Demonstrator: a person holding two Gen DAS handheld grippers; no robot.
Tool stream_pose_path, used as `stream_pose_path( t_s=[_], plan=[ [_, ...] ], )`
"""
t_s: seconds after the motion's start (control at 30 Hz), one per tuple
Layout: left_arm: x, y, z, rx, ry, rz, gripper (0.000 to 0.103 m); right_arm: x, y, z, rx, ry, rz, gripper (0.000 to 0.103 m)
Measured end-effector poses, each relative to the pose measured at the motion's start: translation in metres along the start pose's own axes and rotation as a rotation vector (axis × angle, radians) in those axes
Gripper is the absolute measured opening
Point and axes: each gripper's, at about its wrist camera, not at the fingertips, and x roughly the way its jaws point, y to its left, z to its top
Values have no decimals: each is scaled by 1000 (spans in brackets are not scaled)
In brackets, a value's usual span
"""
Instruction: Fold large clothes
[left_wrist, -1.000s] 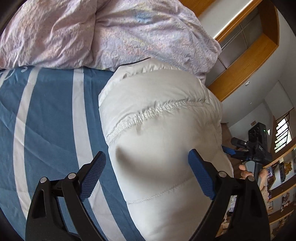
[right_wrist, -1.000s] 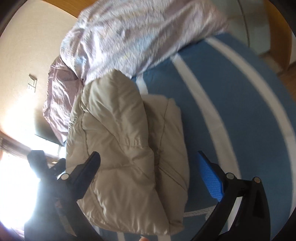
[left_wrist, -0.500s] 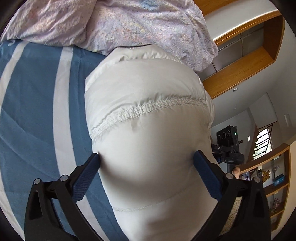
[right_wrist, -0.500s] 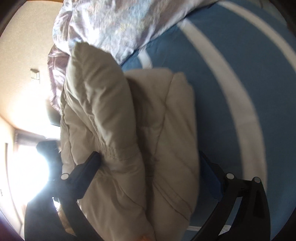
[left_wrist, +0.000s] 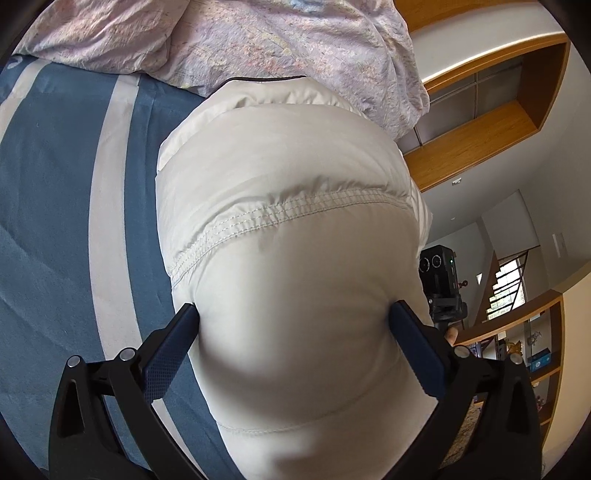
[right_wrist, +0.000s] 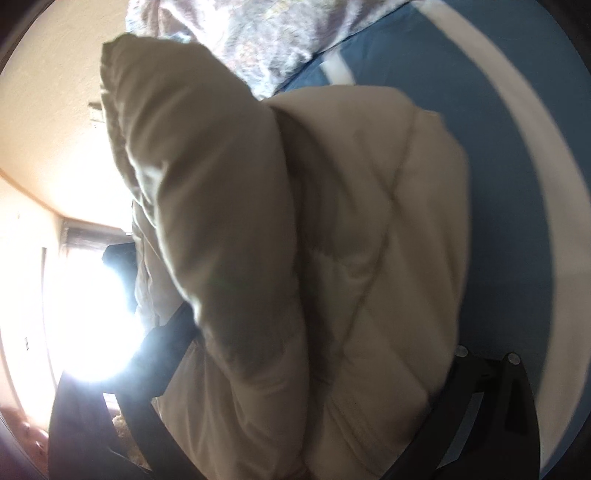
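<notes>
Puffer jacket (left_wrist: 295, 258), pale grey, lies folded in a bulky mound on bed w/ blue-white striped sheet (left_wrist: 74, 184), just beside crumpled floral duvet (left_wrist: 240, 40). Left gripper (left_wrist: 295, 328): jaws at widest, pads touching both flanks of jacket. Right gripper (right_wrist: 314, 369): jaws astride jacket; grip state cannot be told, view blurred.

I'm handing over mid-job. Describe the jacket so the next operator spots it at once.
Start from the blue bedsheet with broad white stripes. At its far end lies a crumpled pale floral duvet; just in front of that sits the jacket, a puffy folded bundle. Unlike the patterned bedding, it is plain off-white, smooth and quilted, with a gathered stitched seam across it.
</notes>
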Motion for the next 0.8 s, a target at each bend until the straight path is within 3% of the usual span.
stream_pose_path(
  t_s=[0.17, 0.3, 0.43, 0.8],
  plan=[
    [-5, -5, -3, 7, -29, 3, 98, 13, 14, -4, -74, -28, 79, 98],
    [-12, -7, -4, 10, -48, -12, 91, 10, 22, -10, -105, -66, 114, 83],
    [-22, -11, -4, 20, -74, -16, 87, 7, 32, -16, -123, -103, 142, 74],
    [-81, -4, 11, 45, -220, 1, 85, 47, 90, 23, -203, -108, 188, 71]
  ],
)
